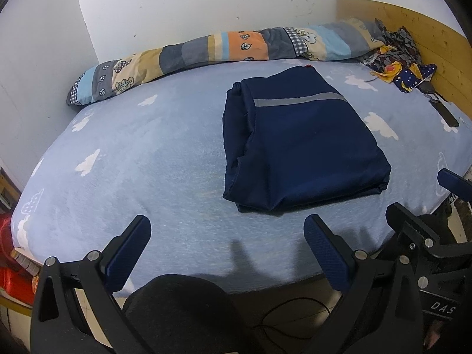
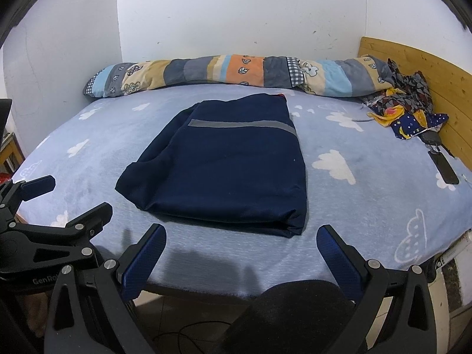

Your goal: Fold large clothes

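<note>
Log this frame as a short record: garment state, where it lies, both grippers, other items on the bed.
garment: navy garment with grey stripe, folded into a compact rectangle
surface: cloud-print bed sheet
left gripper: open, empty, clear of the garment
right gripper: open, empty, clear of the garment
other items: rolled patchwork quilt along the wall; patterned fabric pile by the wooden headboard

The bed (image 2: 88, 153) has a soft light blue cover with white clouds; a dark blue folded garment (image 2: 224, 171) with a grey stripe lies flat in the middle; a long patchwork quilt roll (image 2: 236, 72) lies along the far edge by the wall; a bright heap of cloth (image 2: 404, 109) sits in the far right corner; a black phone (image 2: 447, 169) lies near it.
</note>
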Demonstrator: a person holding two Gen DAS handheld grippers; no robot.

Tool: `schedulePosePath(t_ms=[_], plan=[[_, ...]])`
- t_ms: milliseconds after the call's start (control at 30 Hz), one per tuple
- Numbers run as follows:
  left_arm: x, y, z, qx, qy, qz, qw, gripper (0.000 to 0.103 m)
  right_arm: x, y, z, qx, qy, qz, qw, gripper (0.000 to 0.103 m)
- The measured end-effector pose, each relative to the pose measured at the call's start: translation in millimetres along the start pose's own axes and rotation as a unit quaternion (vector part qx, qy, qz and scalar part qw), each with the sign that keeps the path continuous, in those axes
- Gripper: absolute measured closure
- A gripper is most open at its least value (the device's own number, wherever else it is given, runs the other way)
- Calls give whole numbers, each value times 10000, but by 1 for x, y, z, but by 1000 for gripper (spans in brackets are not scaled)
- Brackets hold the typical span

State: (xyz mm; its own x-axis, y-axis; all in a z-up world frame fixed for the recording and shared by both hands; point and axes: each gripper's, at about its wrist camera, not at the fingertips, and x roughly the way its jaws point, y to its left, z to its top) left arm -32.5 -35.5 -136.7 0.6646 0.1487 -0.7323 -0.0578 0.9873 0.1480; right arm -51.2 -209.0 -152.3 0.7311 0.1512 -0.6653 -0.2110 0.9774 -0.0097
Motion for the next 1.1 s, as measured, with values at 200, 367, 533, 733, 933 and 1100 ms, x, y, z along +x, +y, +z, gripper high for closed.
schedulePosePath(t_ms=[200, 367, 533, 733, 933, 1100], plan=[[0, -1, 0, 9, 30, 9, 10000, 0, 1, 1, 0, 7, 6, -7, 10000, 0], [-1, -2, -1, 41, 16, 53, 10000, 0, 1, 1, 0, 7, 19, -11, 10000, 0], [-2, -4, -1, 62, 14, 74, 10000, 0, 2, 0, -1, 29, 52, -26, 10000, 0], [-4, -4, -2, 73, 9, 136, 9999, 0, 3, 0, -1, 25, 56, -30, 10000, 0], [-3, -2, -2, 70, 41, 118, 9999, 0, 3, 0, -1, 25, 68, -39, 10000, 0], [-1, -2, -1, 79, 68, 110, 9999, 0, 4, -1, -2, 31, 88, -40, 9999, 0]])
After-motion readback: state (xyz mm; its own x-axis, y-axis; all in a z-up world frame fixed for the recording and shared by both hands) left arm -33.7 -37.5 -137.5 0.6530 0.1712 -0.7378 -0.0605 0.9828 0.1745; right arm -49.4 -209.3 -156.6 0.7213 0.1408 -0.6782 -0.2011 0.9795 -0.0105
